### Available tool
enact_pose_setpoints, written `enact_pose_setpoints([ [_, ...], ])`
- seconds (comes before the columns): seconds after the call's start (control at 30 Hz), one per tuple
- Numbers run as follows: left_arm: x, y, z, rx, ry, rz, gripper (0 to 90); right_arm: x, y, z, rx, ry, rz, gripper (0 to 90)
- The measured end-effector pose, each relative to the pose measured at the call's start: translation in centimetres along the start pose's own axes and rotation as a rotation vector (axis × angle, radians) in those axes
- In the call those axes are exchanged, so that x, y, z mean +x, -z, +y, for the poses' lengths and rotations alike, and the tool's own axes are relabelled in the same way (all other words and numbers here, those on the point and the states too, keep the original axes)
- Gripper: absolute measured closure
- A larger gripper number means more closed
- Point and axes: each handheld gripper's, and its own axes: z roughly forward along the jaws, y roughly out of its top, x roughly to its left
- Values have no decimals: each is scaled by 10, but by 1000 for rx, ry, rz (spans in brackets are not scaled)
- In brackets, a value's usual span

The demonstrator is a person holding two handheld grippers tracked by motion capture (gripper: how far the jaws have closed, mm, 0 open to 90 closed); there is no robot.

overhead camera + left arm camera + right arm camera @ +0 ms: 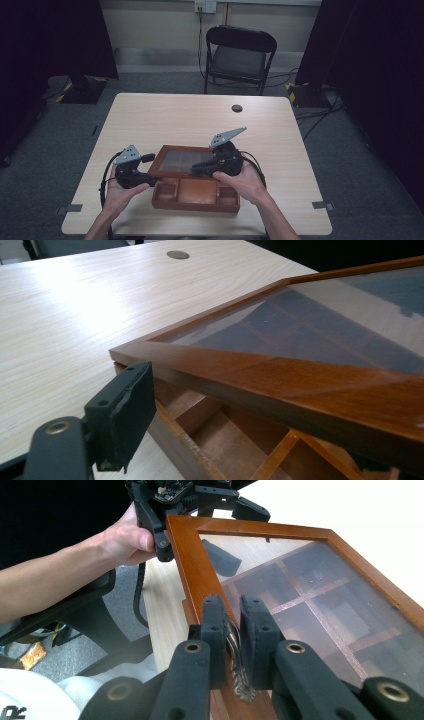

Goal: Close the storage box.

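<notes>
Lid handle, a small metal one, is pinched between my right tongs, raising the glass lid of the wooden box. My left tongs sit at the lid's far corner; whether they pinch it I cannot tell. Beneath lies the table.

place: lab or recording studio
walls: black curtains on both sides
floor: grey carpet, loose cables, hazard-taped stand bases
furniture: bare wooden table, folding chair
power: wall socket
</notes>
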Motion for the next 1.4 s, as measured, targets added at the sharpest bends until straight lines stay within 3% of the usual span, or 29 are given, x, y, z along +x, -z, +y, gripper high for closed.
enact_pose_setpoints([
  [0.17, 5, 2, -5, 11, 21, -6, 158, 1, -2, -1, 15, 8, 2, 820],
  [0.2, 7, 4, -6, 21, 9, 8, 165, 1, -3, -2, 15, 13, 2, 820],
  [0.7, 34, 21, -21, 41, 63, 88, 190, 2, -7, -15, 43, 21, 21, 820],
  [0.8, 38, 20, -23, 69, 42, 130, 194, 2, -8, -20, 50, 20, 25, 819],
  [1.13, 47, 18, -28, 72, 78, 138, 196, 1, -7, -32, 61, 13, 24, 815],
  [1.4, 54, 20, -31, 100, 77, 159, 197, 1, -11, -40, 71, 14, 26, 815],
])
